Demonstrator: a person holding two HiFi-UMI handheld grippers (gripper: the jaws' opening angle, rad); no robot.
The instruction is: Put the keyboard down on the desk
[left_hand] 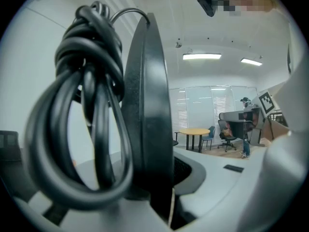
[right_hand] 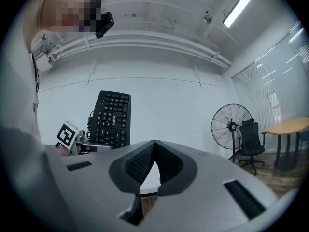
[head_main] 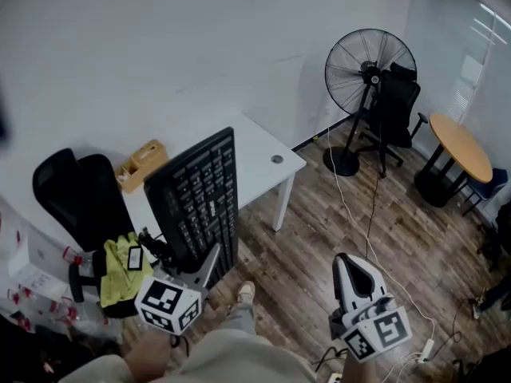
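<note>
Keyboard [head_main: 198,198] stands upright clamped in left tongs [head_main: 206,266] over desk [head_main: 259,162] near box [head_main: 142,164]; right tongs [head_main: 350,266] closed, empty.

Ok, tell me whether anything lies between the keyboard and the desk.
Nothing visible does. The left claw holds the keyboard upright near the white desk. A tan box sits at the desk's left end. The desk surface behind the keyboard is hidden.

The desk [head_main: 259,154] was bare on its R half, w/ only a small round grommet [head_main: 277,159] near the corner. A tan box [head_main: 142,164] sat back-L by the wall. A black office chair [head_main: 80,194] w/ a yellow-green garment [head_main: 121,271] stood just beside the L end. The upright keyboard [head_main: 198,198] hid the desk's middle. The floor fan [head_main: 369,70] stood well apart, R side.
</note>
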